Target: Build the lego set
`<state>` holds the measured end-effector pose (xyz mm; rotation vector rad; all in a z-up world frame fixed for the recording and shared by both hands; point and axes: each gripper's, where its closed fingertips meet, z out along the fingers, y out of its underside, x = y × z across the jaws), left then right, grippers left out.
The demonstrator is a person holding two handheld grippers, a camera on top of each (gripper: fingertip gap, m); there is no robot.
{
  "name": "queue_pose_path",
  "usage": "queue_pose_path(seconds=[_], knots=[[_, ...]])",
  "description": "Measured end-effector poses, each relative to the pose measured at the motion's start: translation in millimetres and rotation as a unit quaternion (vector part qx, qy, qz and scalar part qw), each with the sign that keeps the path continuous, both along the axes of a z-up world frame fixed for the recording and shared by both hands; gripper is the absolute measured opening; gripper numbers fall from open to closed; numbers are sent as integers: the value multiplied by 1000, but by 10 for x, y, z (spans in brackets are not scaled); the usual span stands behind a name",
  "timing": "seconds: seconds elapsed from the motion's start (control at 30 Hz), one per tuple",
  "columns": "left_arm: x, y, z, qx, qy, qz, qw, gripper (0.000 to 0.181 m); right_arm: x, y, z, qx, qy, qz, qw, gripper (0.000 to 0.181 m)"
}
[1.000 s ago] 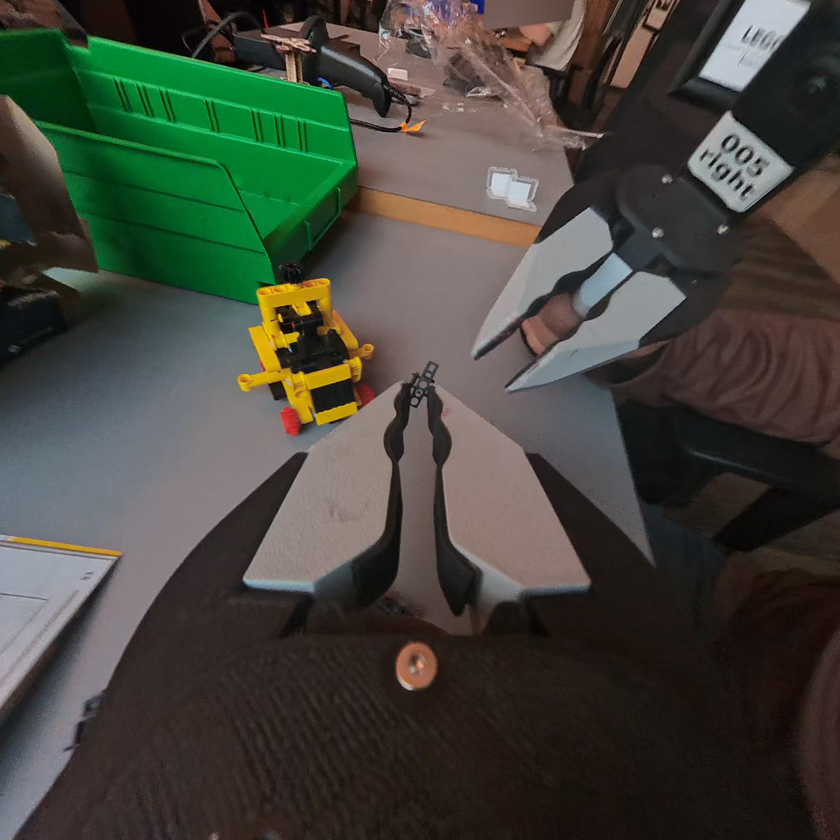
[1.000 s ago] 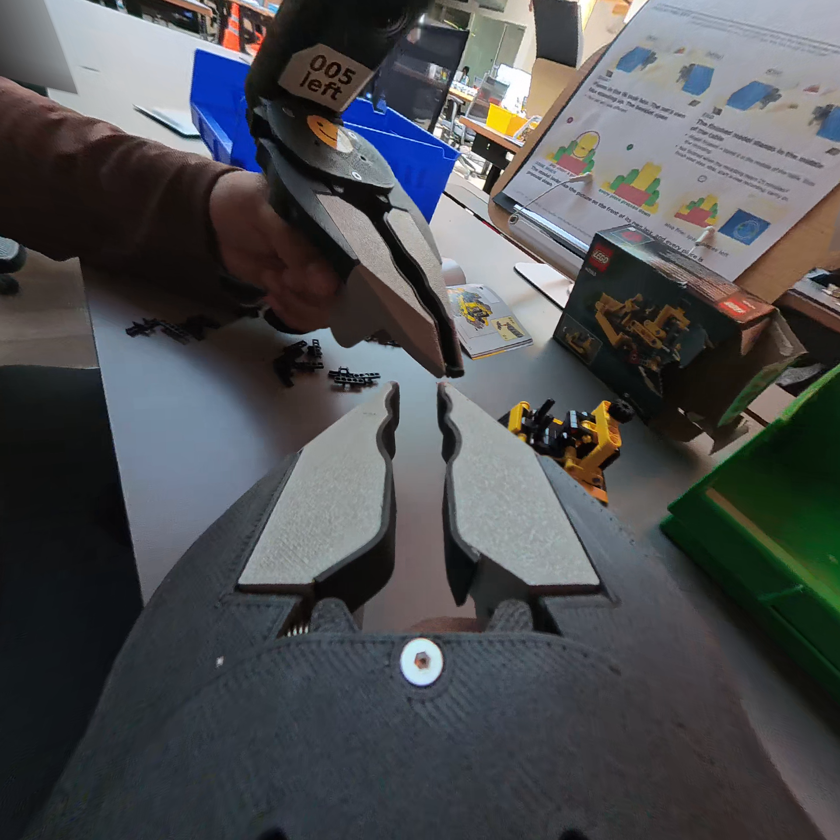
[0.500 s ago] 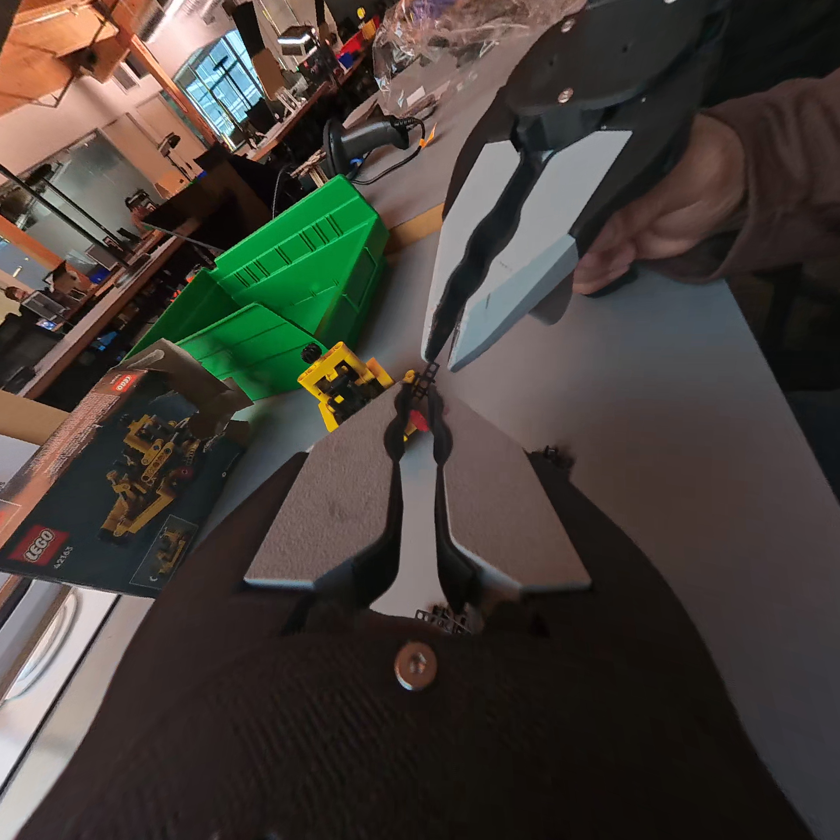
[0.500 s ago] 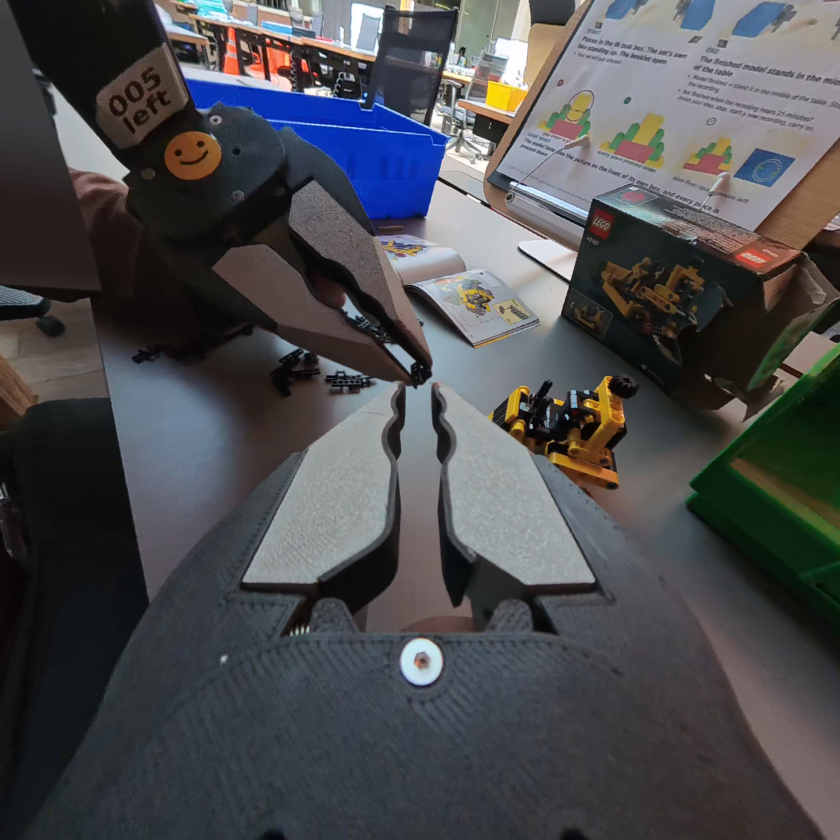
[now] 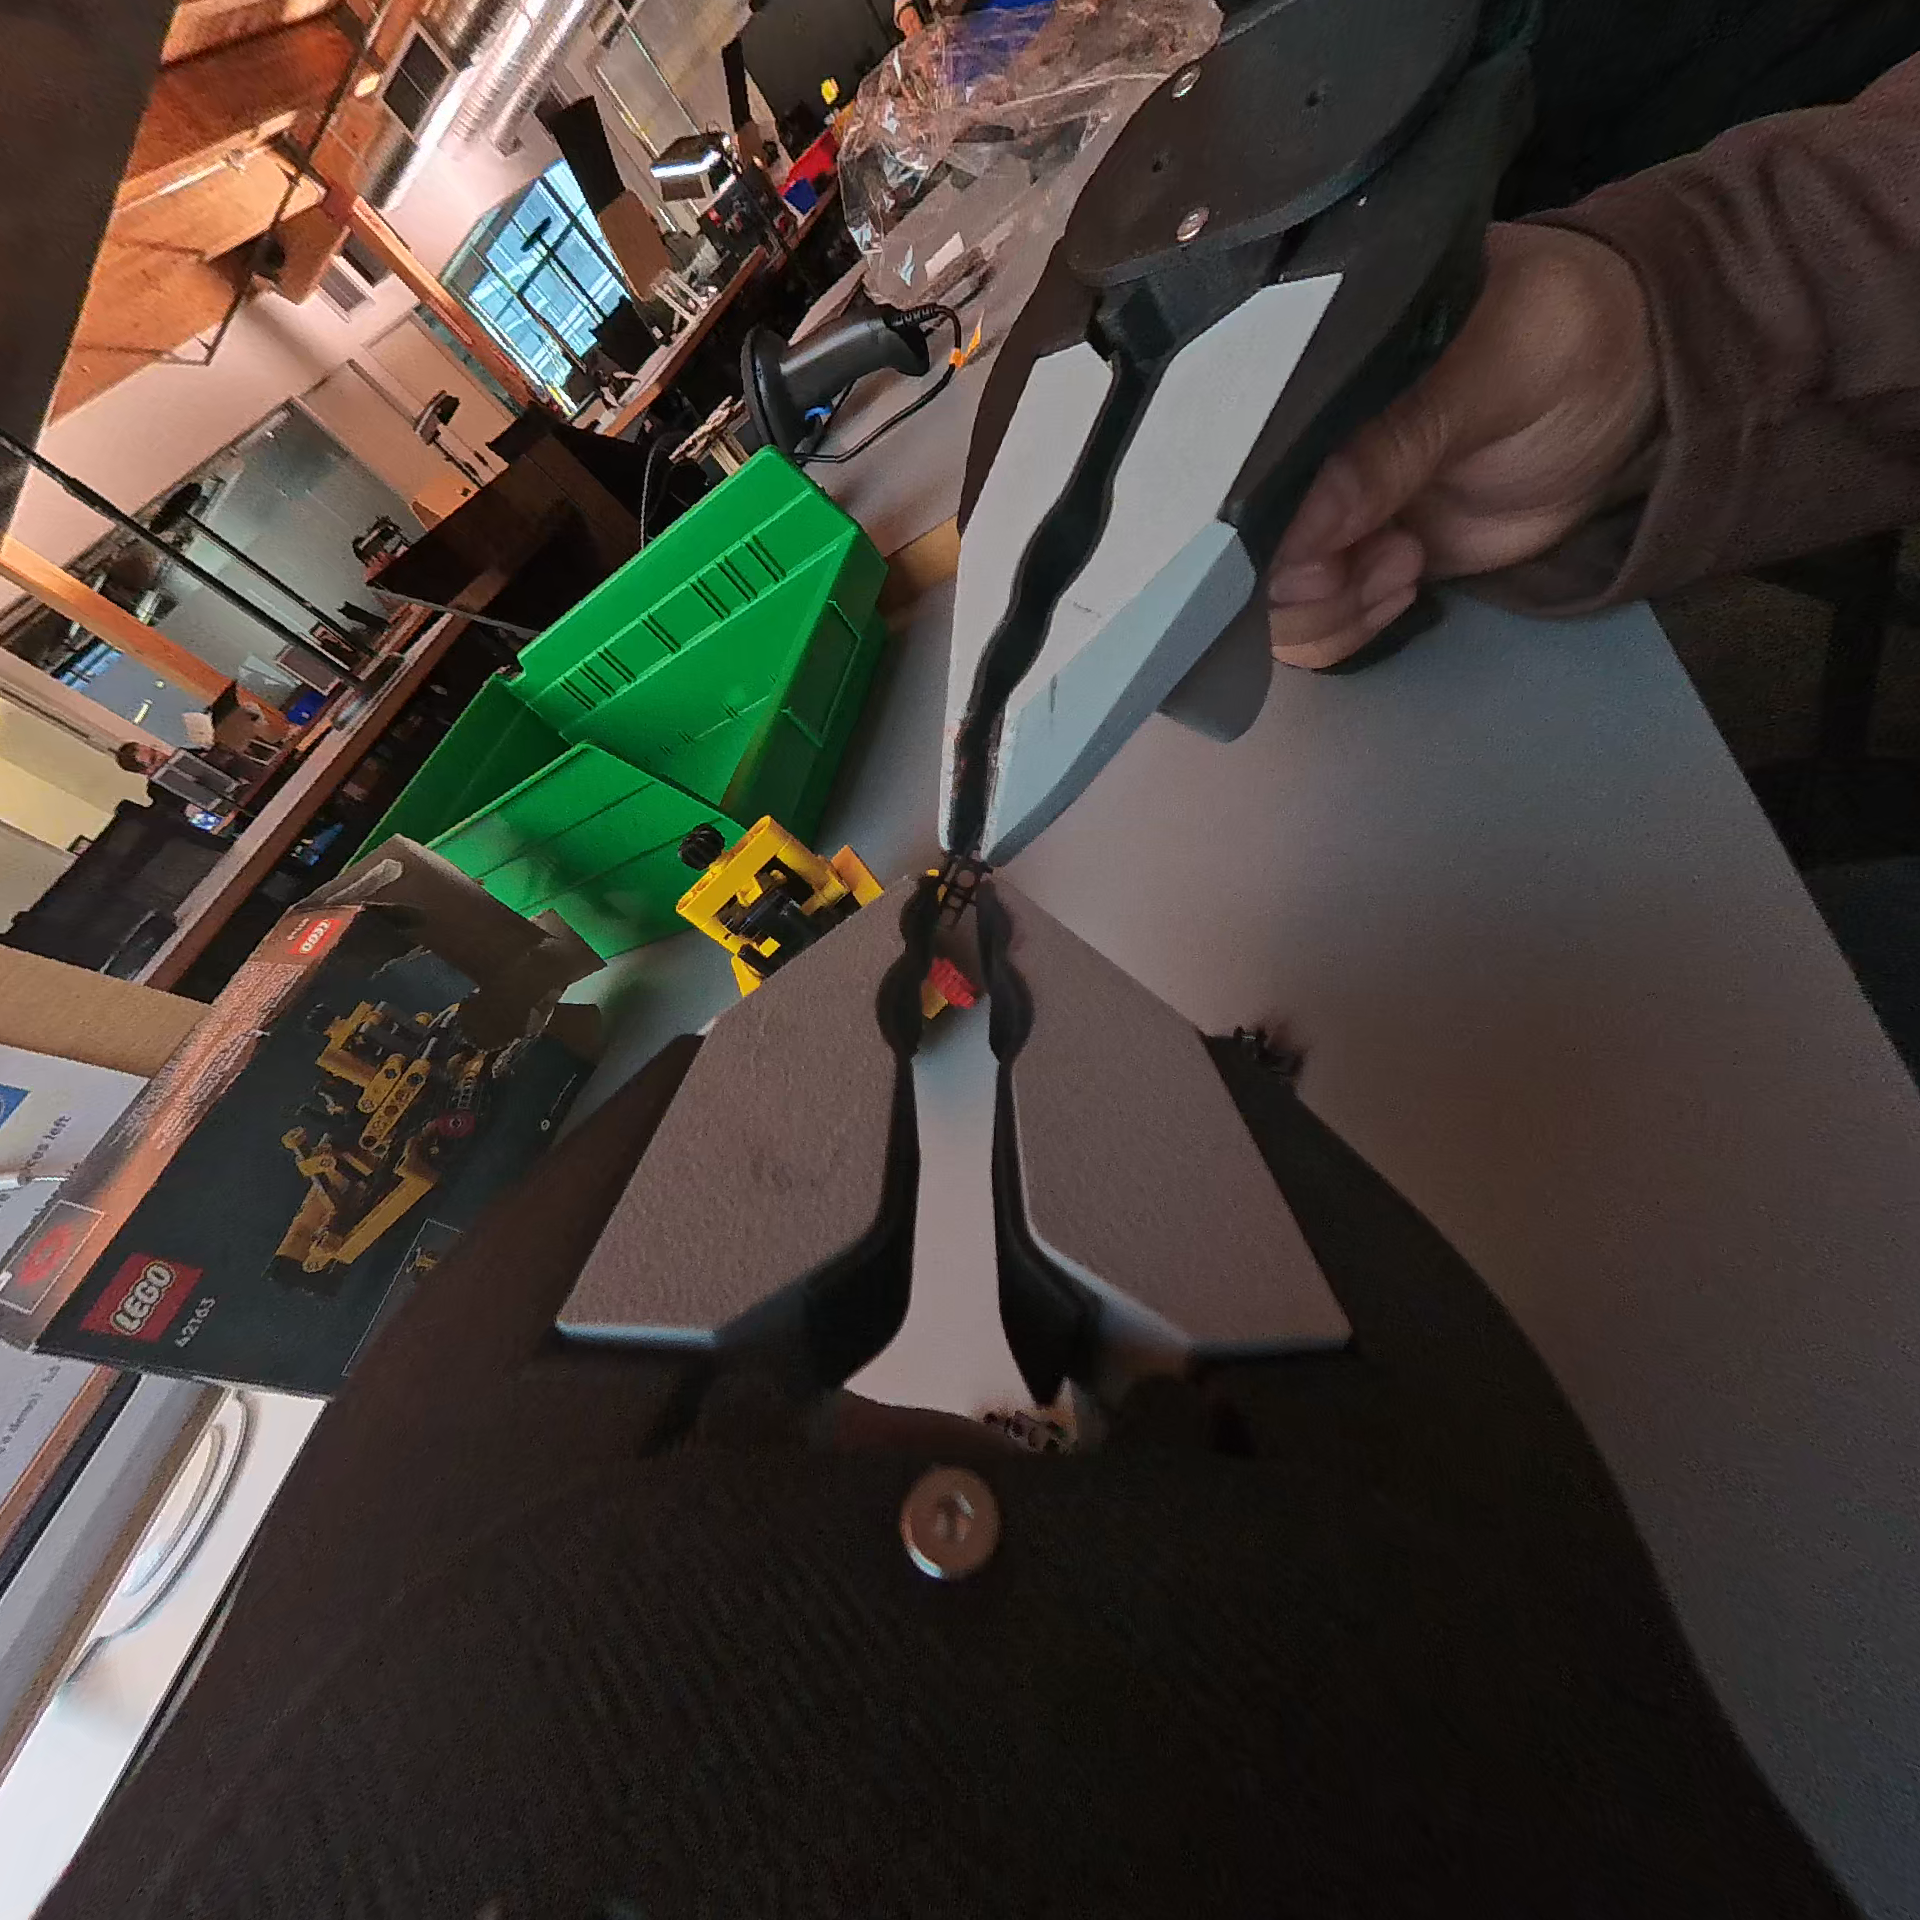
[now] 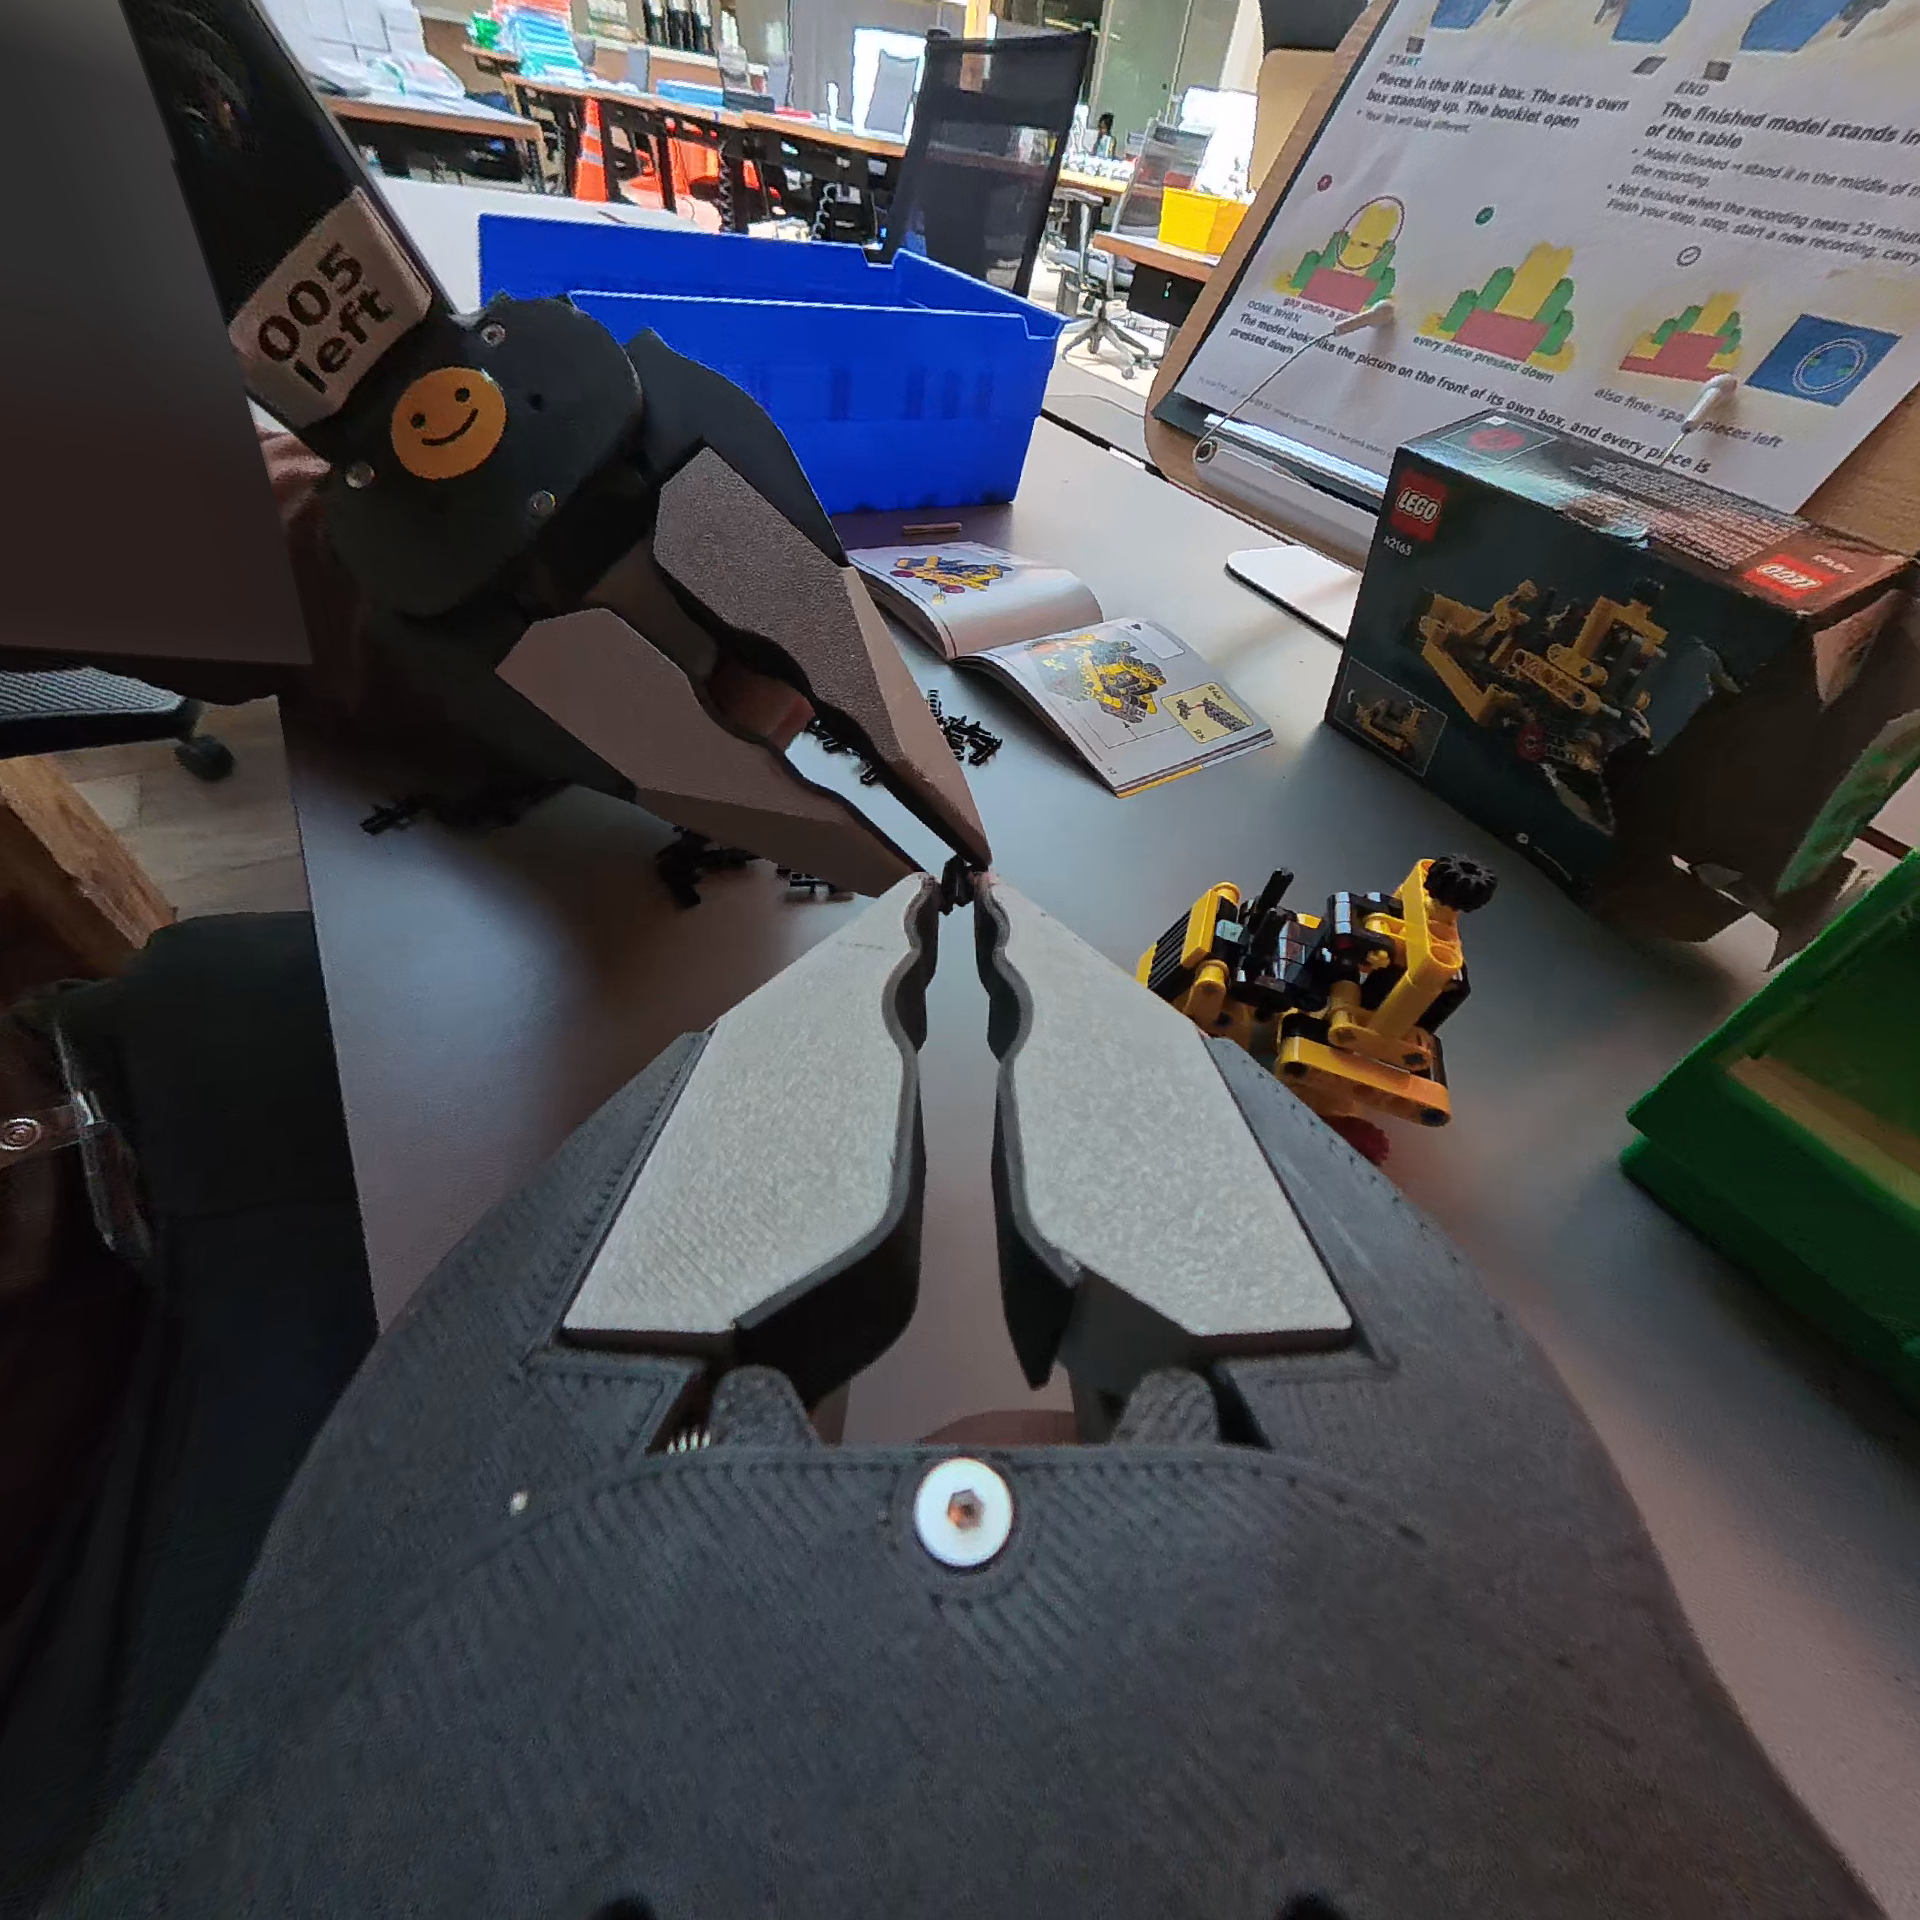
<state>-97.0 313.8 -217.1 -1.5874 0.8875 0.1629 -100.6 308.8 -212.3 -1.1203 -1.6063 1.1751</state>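
Black and tiny, the track link [image 5: 958, 891] sits pinched at the tips of the left gripper [image 5: 954, 914], whose fingers are closed on it with the piece poking out beyond them. Directly against it, the right gripper [image 5: 966, 831] meets it tip to tip; its fingers look nearly closed at the very end, seemingly on the same link or a second one, though the contact is too small and dark to tell which.

My worry is slippage: so little of the link is held that any twist between the two hand-held tools could lever it free and drop it to the grey table [image 5: 1455, 883], or snap the pieces together crooked. Both grippers are also raised off the surface, so a dropped link could bounce away.

Just beyond the tips stands the yellow and black bulldozer model [image 6: 1320, 987], upright on the table, half built with a black gear [image 6: 1460, 883] atop a yellow arm and no tracks visible on it. More loose black links [image 6: 717, 862] lie scattered near the left gripper [image 6: 961, 878] in the right wrist view. Farther back are the open instruction booklet [image 6: 1081, 675], the set's box [image 6: 1610, 665] and the green bin [image 5: 675, 675]
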Motion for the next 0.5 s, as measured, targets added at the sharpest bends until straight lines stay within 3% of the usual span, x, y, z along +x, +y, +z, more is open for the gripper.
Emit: queue_pose_path(seconds=[0.17,0.5], knots=[[17,-11,15,-10,-19,-2,1000,5,22,-7,8,12,5,-9,1000,1],[-62,44,-151,-55,-15,24,998,2,31,13,-93,144,-1,-67,987,1]])
